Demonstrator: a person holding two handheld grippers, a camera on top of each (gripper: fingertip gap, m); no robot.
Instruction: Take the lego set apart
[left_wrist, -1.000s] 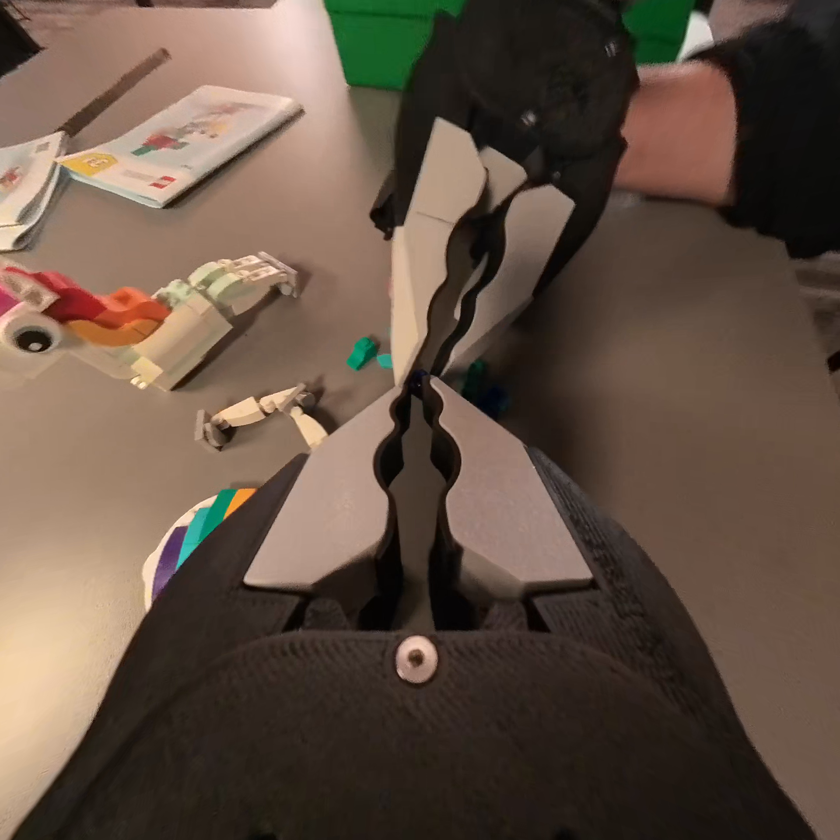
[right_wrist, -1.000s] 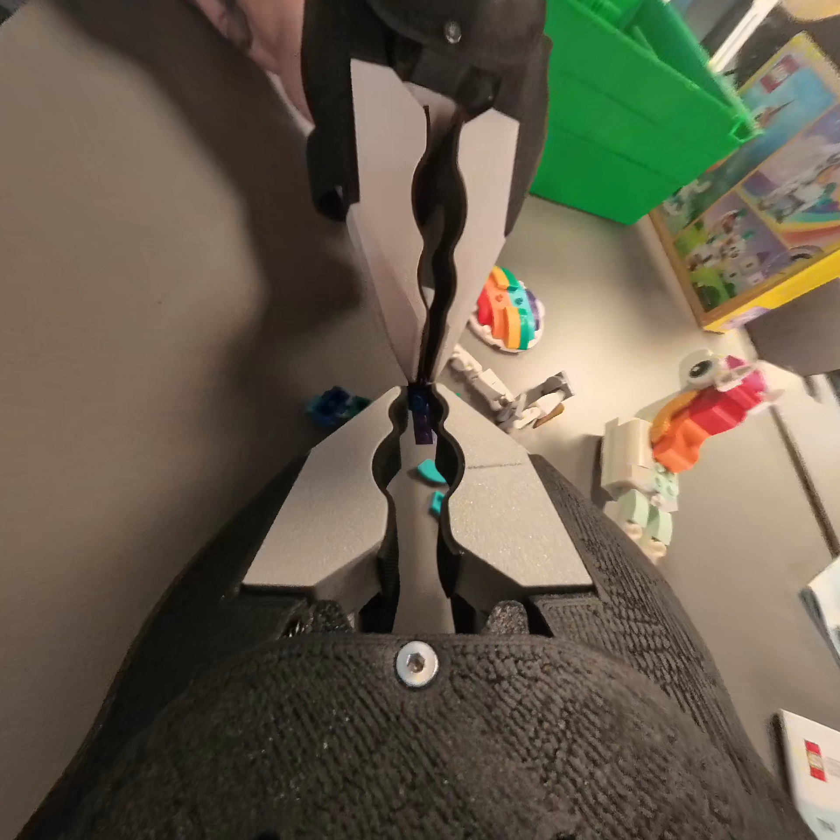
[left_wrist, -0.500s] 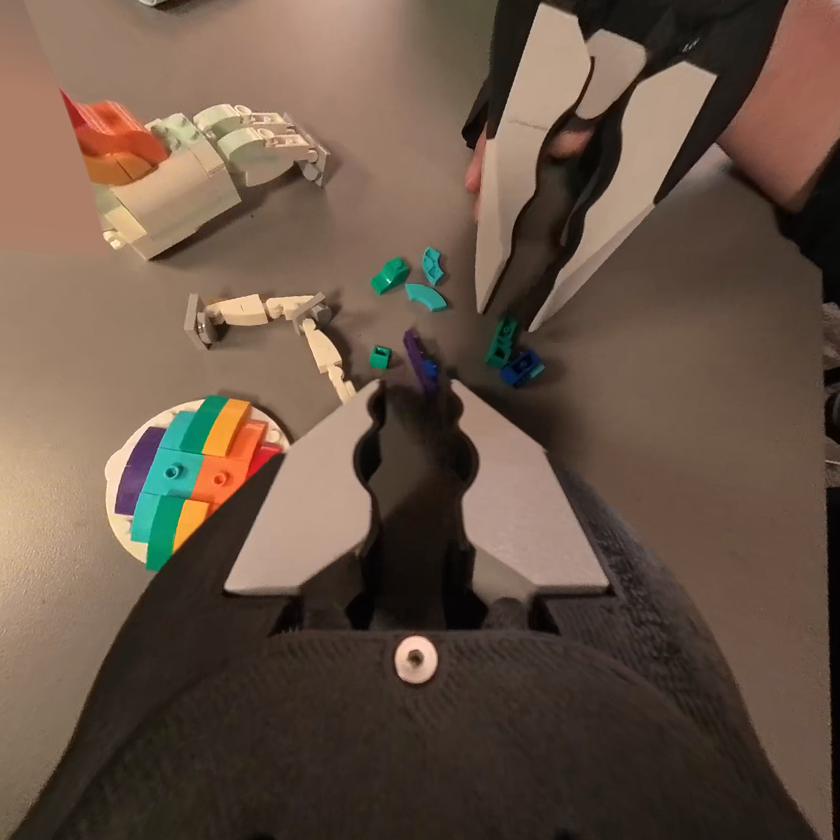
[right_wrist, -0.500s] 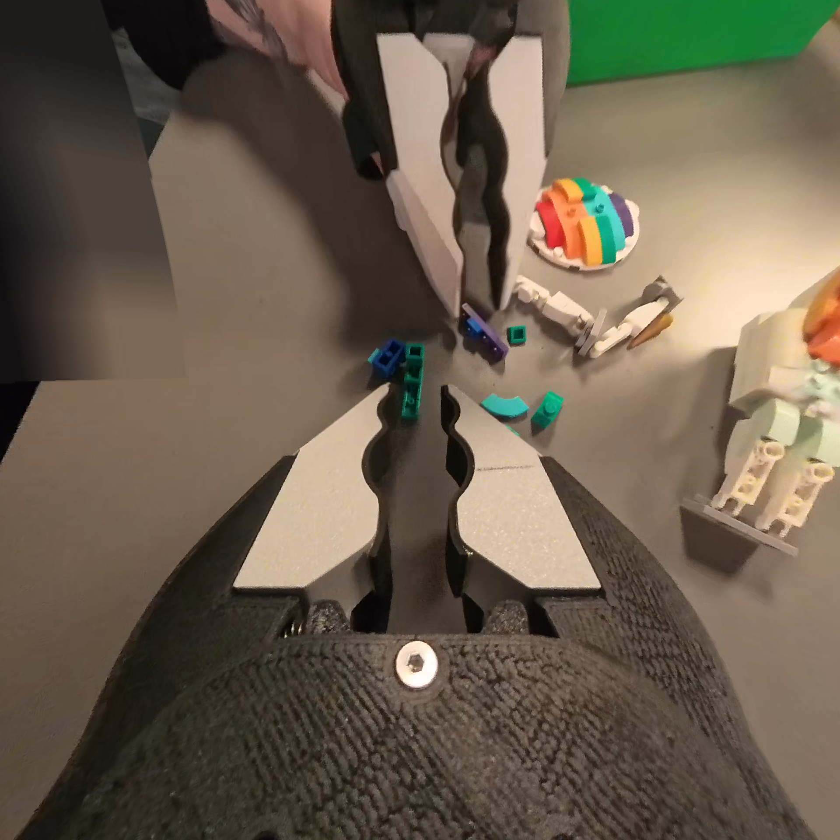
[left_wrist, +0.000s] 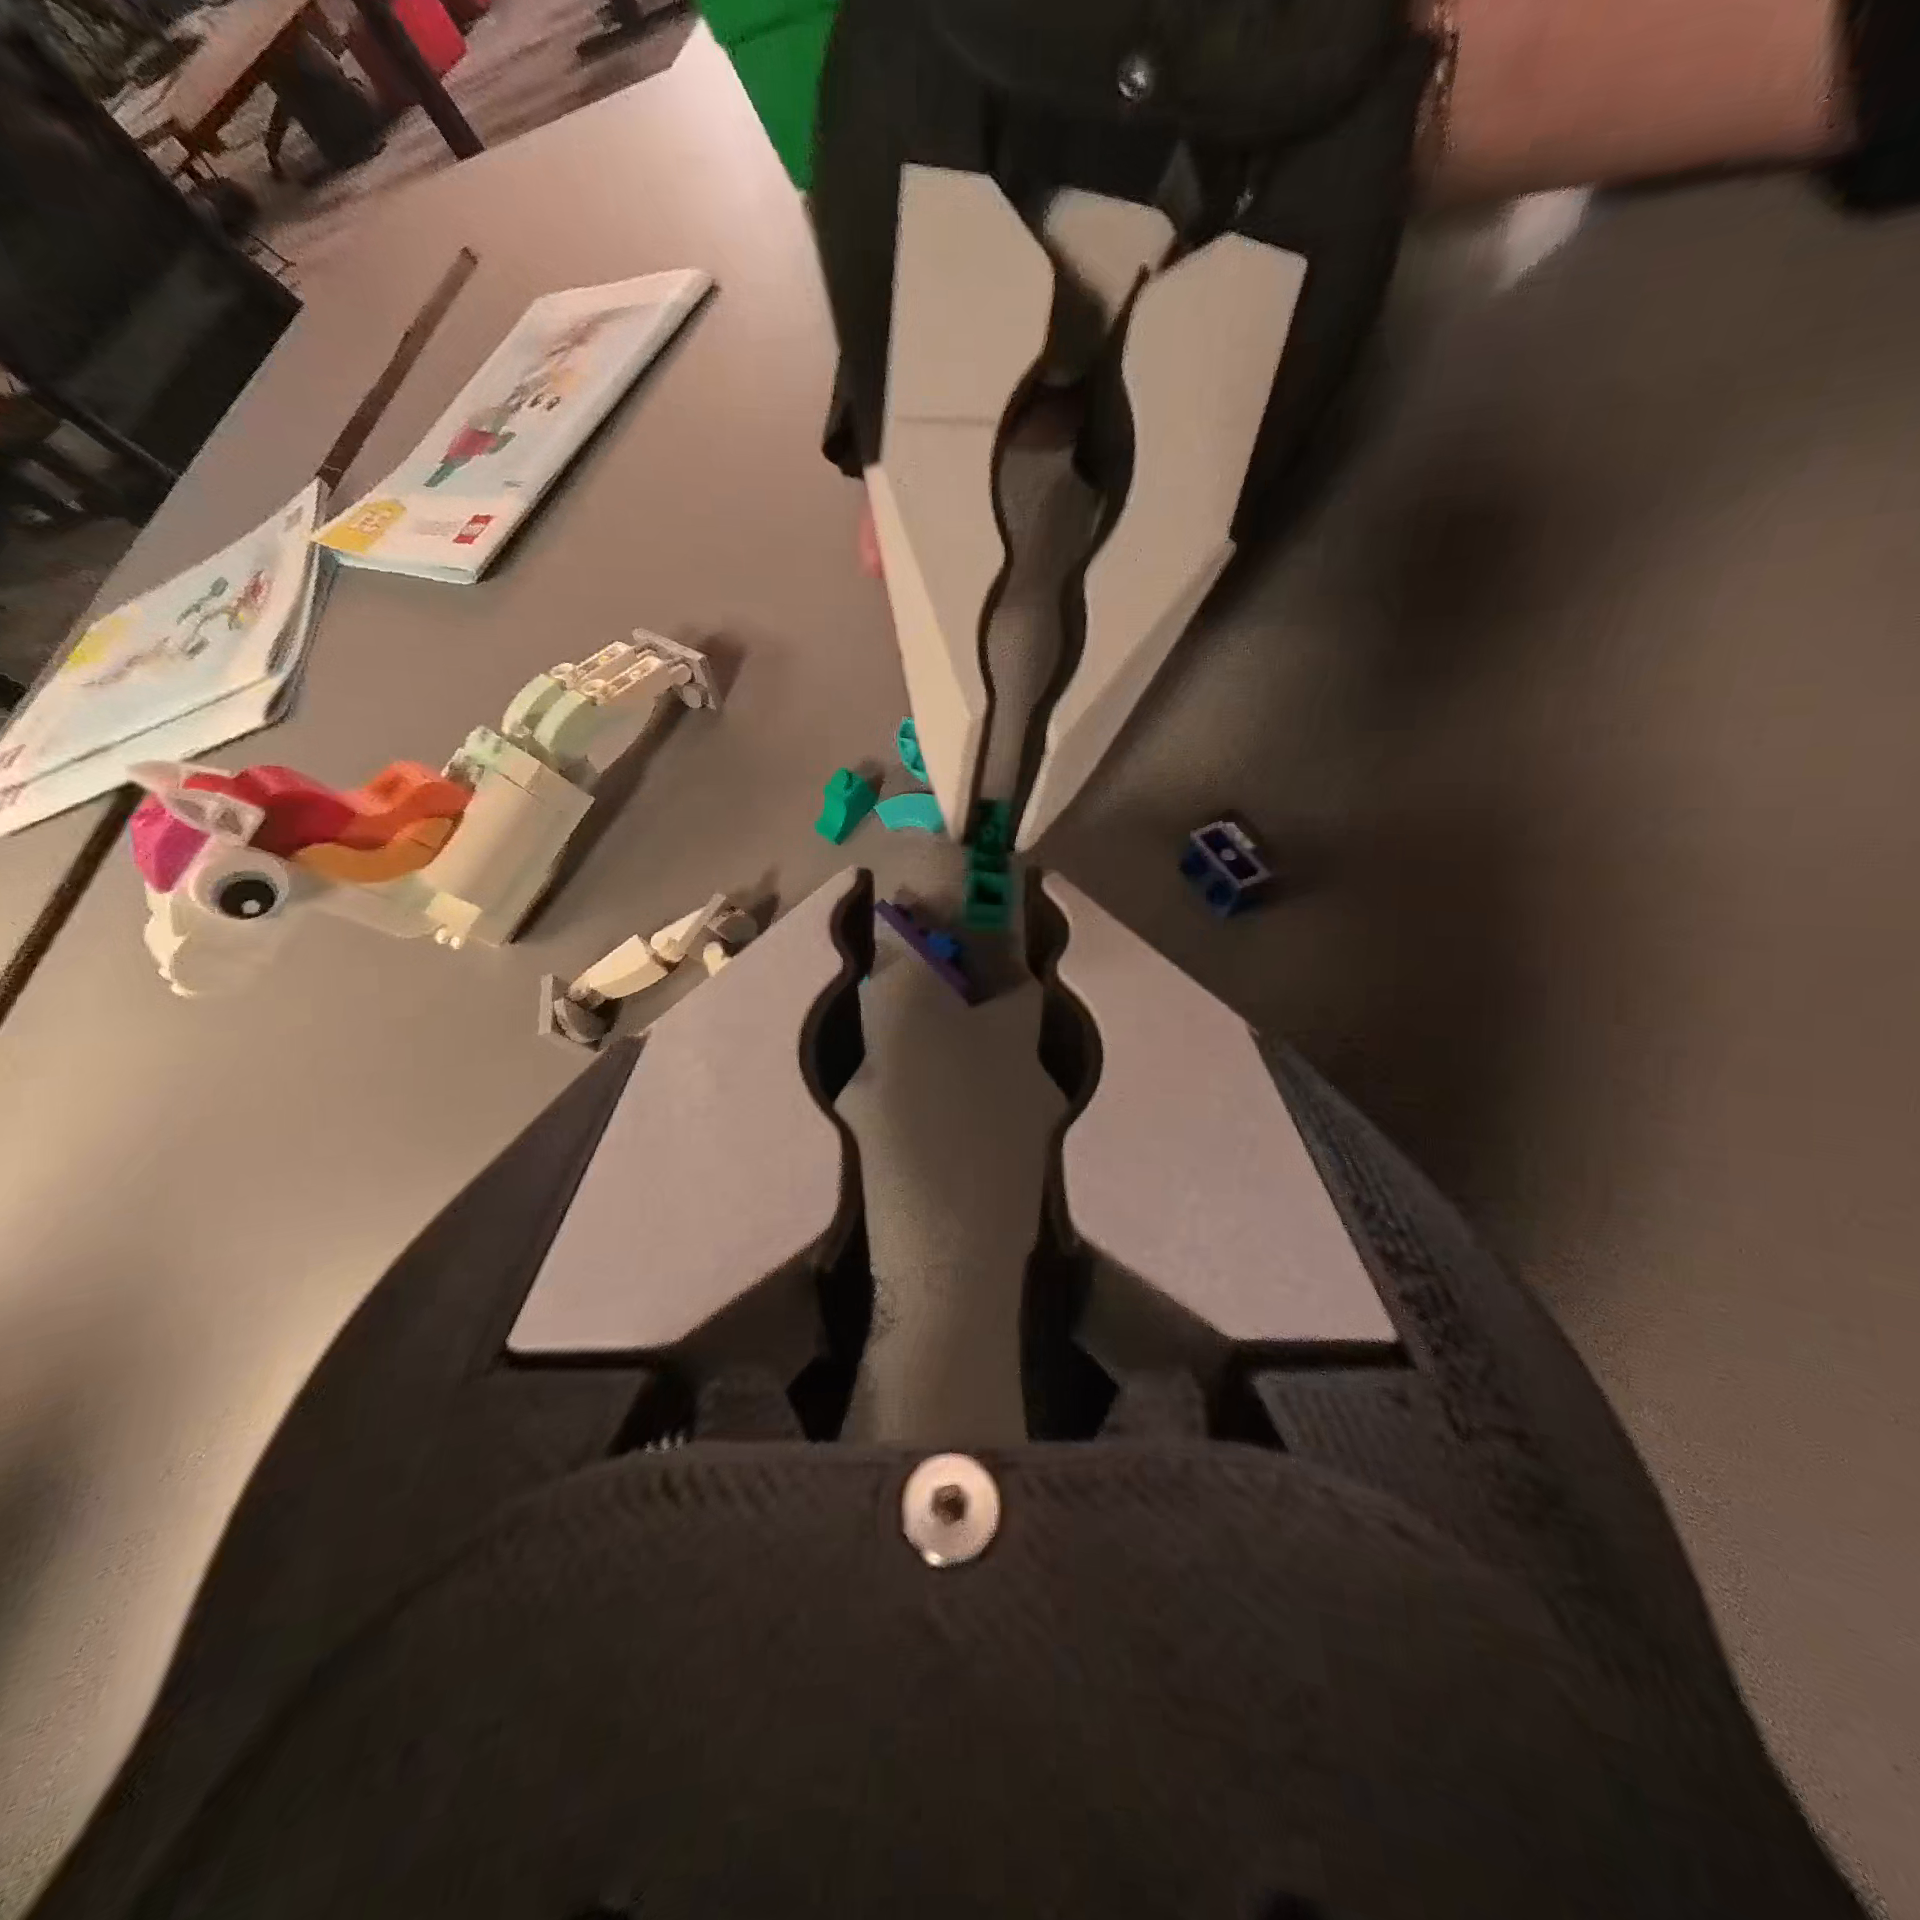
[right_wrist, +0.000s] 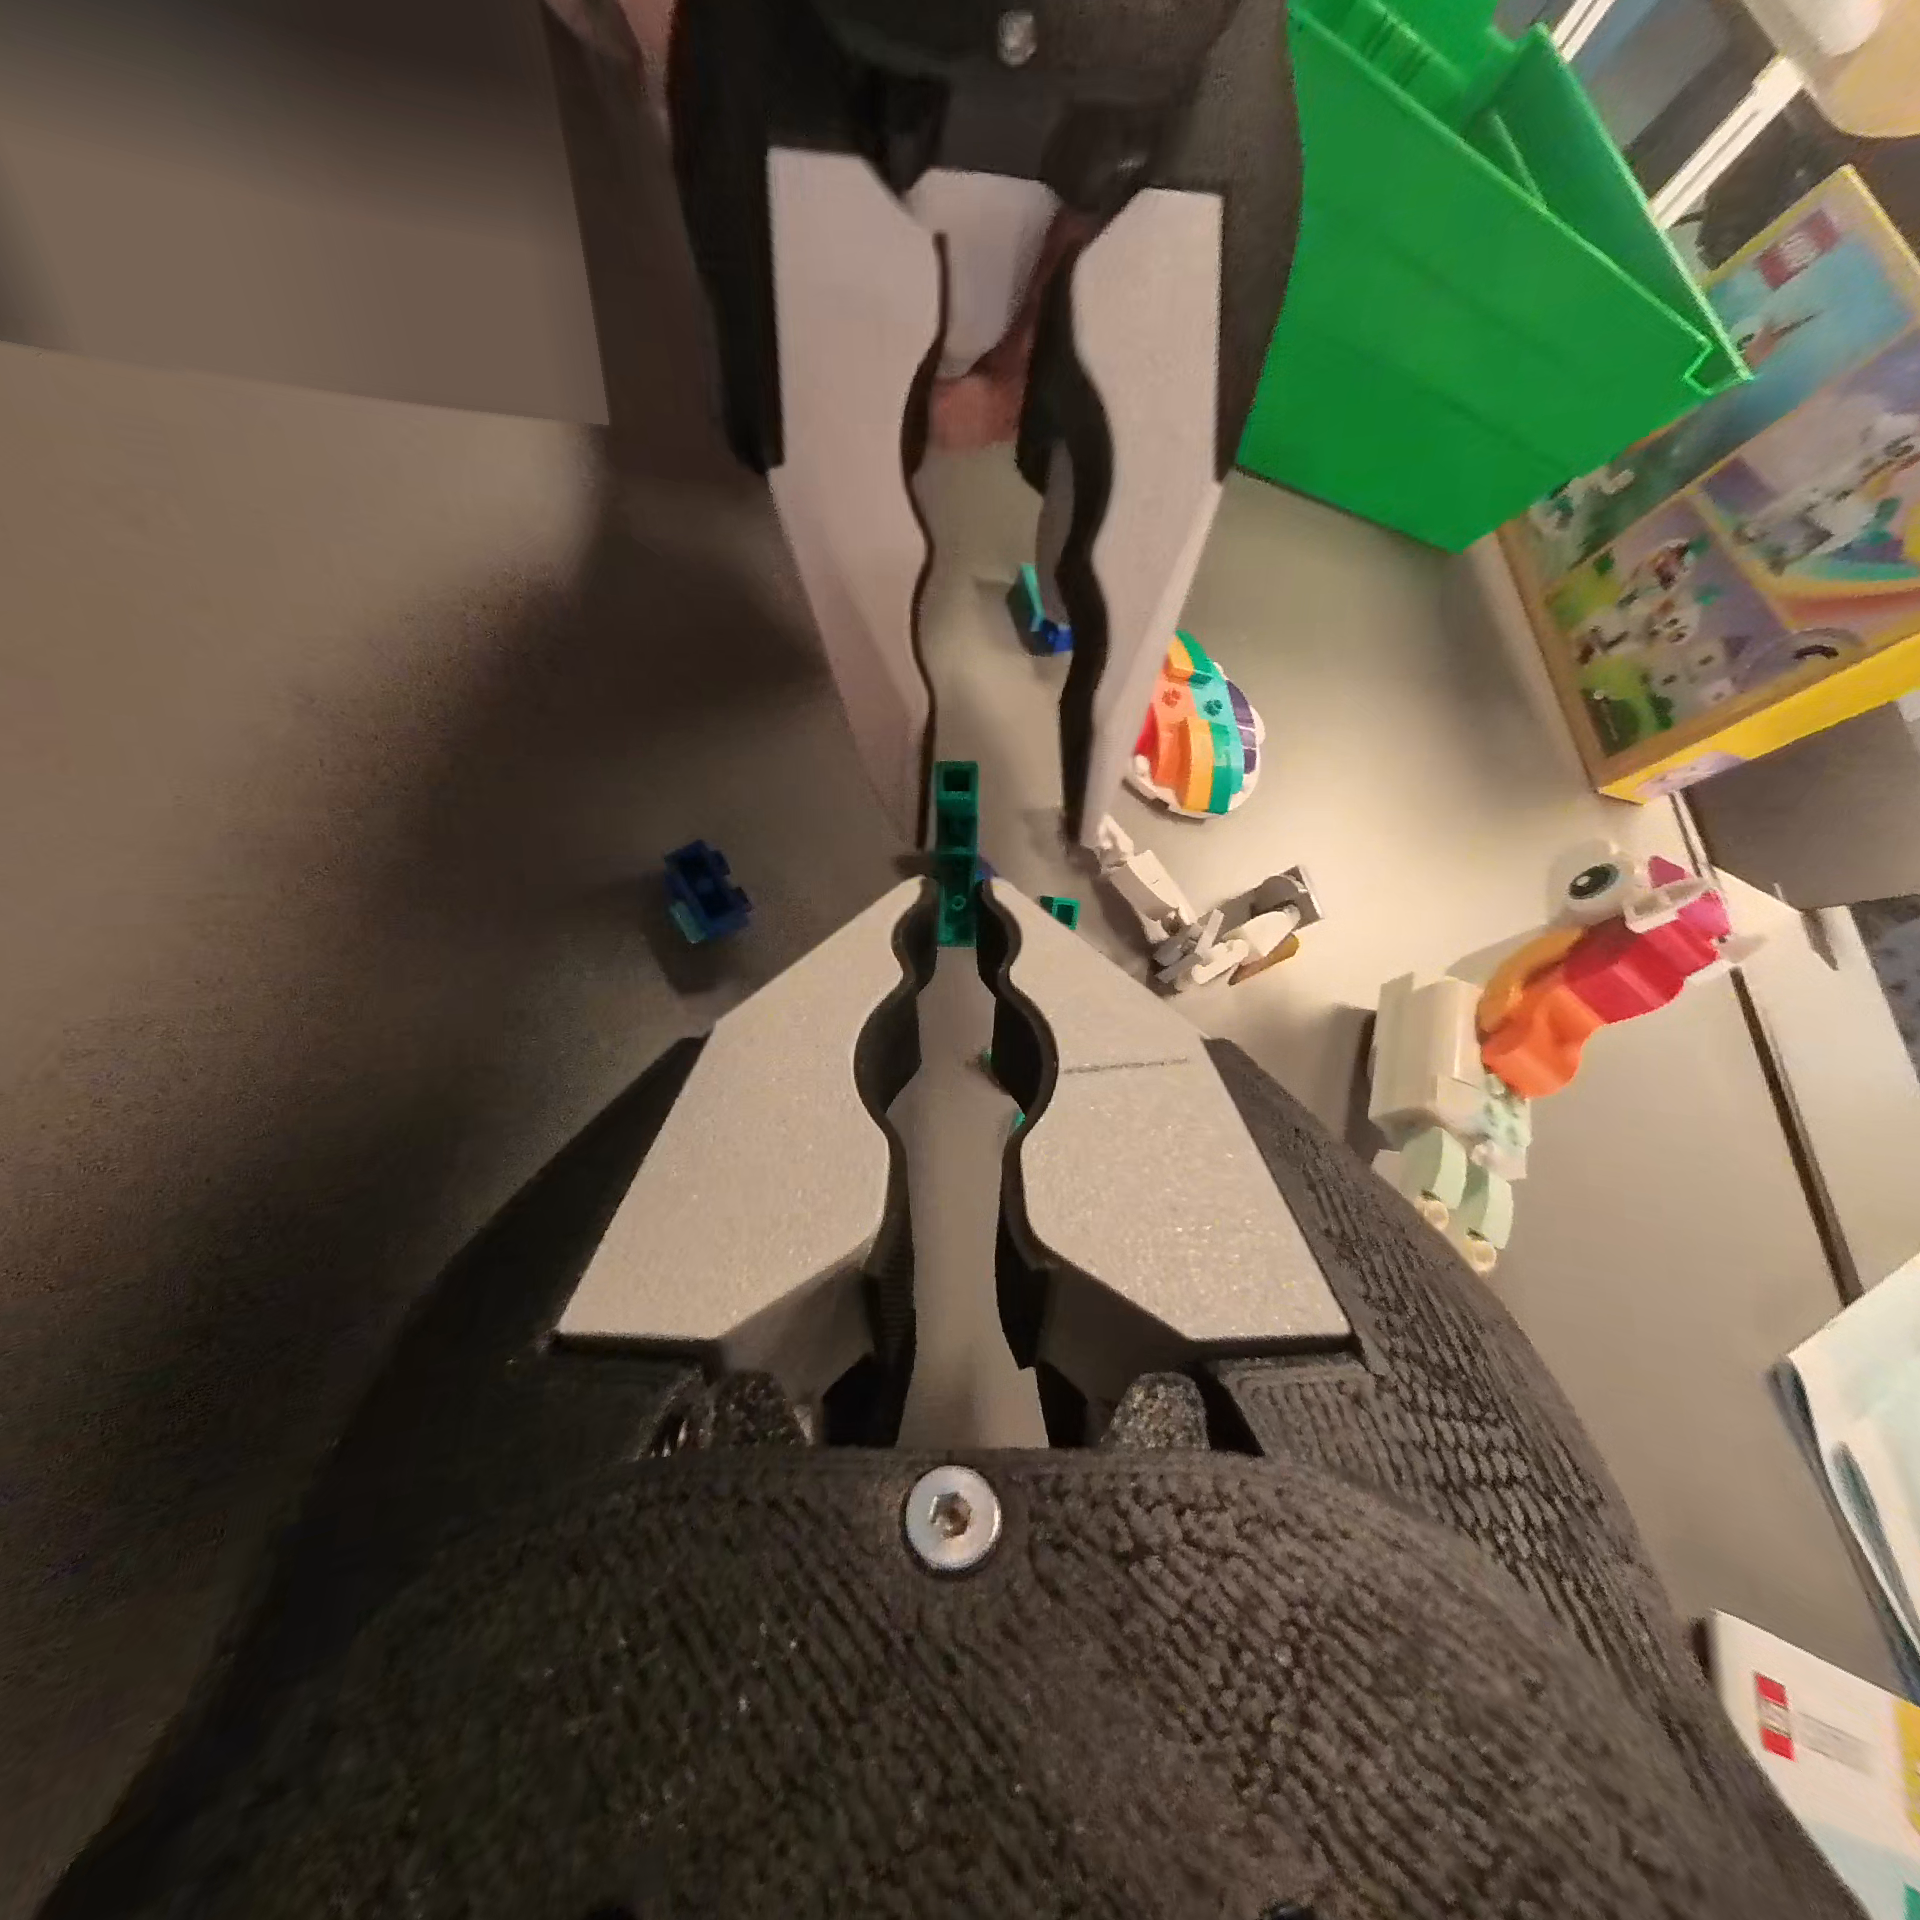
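judged the step in hand as splitting the green stack (right_wrist: 956, 800), a short column of small bricks found low over the surface (left_wrist: 1558, 727) at the middle of the scatter. could not tell whether touching the surface or just clear of it. called for a firm pinch on each end, close to one seam, then a bend across that seam rather than a straight pull. called also for both tips kept low, so as to drop any freed brick near the rest and not flick it away. risked a slip on so narrow a piece if clamped off-centre.

found, from left to right in the left wrist view, the booklets (left_wrist: 520, 426), the unicorn body (left_wrist: 416, 842) lying on its side, a pale leg assembly (left_wrist: 644, 956), some teal pieces (left_wrist: 847, 810), the purple plate (left_wrist: 951, 961) and, well apart on the right, a blue brick (left_wrist: 1226, 868).

saw the left hand-held gripper (left_wrist: 945, 909) released, spread moderately wide, holding nothing, with its fingers straddling the far end of the green stack and the purple plate just beneath.

saw the right hand-held gripper (right_wrist: 954, 904) nearly closed, clenched on the near end of the green stack, with the rest of the column jutting forward beyond its tips.
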